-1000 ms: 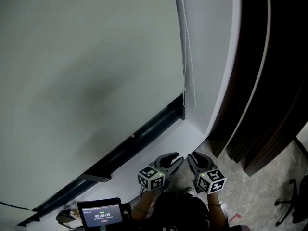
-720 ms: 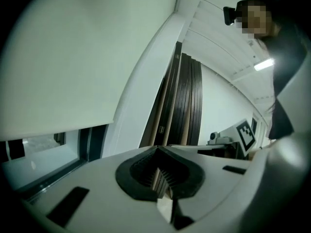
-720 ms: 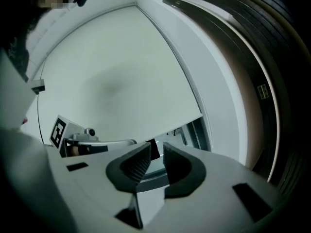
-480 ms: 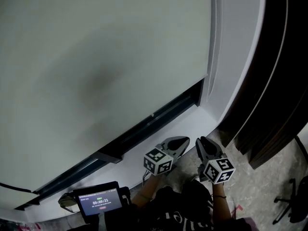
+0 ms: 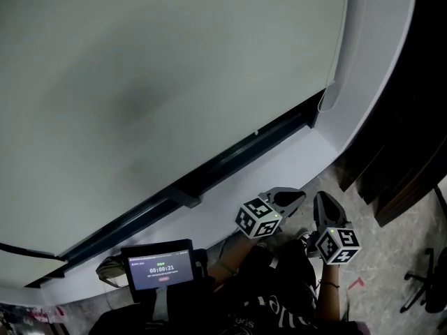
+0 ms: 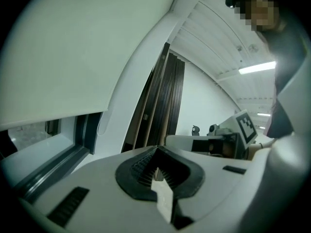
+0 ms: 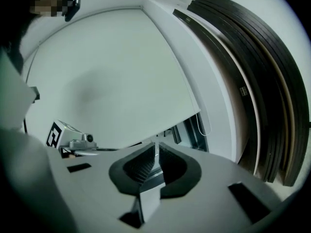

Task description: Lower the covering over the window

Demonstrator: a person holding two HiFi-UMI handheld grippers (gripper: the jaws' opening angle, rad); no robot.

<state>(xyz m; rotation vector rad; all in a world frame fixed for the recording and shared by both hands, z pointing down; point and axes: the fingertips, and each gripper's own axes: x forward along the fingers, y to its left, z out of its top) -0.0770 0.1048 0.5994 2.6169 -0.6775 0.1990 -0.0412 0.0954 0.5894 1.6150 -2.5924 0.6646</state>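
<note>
The blind [image 5: 160, 68], pale and flat, hung over nearly the whole window [image 5: 244, 153]. Below the blind's bottom edge a low strip of dark frame and glass was uncovered. A thin looped cord [image 5: 327, 102] hung at the blind's right edge, its loop ending level with that bottom edge. Under the uncovered strip ran a white sill [image 5: 230, 204], bare along its length. Right of the blind stood a white wall [image 5: 377, 61], and beyond it tall dark panels [image 5: 412, 145]. The speckled floor [image 5: 391, 257] lay open below and right of the blind.

The left gripper [image 5: 299, 196] was well below the blind, over the near edge of the sill, with its jaws together and nothing between them. The right gripper [image 5: 323, 202] sat just beside it, on the panel side. Its jaws had just been closing; a narrow gap remained between them, with nothing in it.

A lit screen [image 5: 162, 267] stood below the blind's left part. A chair [image 5: 427, 285] stood far right on the floor.
</note>
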